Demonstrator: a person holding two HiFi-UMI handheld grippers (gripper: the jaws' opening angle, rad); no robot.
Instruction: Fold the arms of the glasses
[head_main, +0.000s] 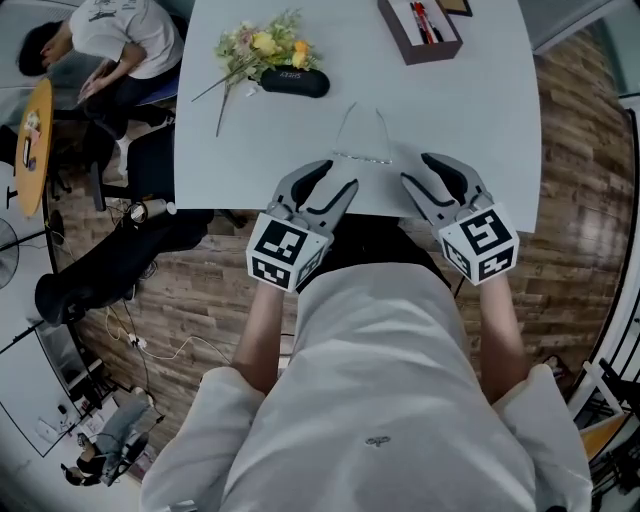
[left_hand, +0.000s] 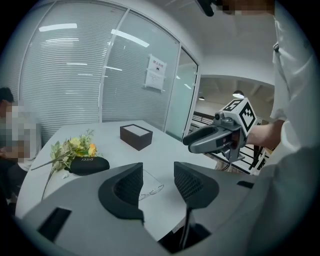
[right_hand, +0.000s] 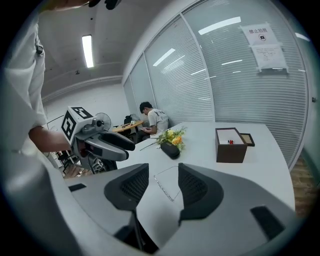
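Glasses (head_main: 362, 157) lie open mid-frame on the tabletop (head_main: 480, 120), arms pointing up-frame, just above and between left gripper (head_main: 337, 178) and right gripper (head_main: 420, 172); both sets of fingers (head_main: 312, 180) stand partly open and empty.

The pale bench (head_main: 480, 120) carried four things. Thin-rimmed glasses (head_main: 362, 140) lay just beyond the two pairs of jaws and between them, with the arms unfolded and pointing away. Farther out, past the left jaws, a black glasses case (head_main: 294, 81) lay against a bunch of yellow flowers (head_main: 262, 45). Well beyond the right jaws stood an open brown box (head_main: 420, 30).
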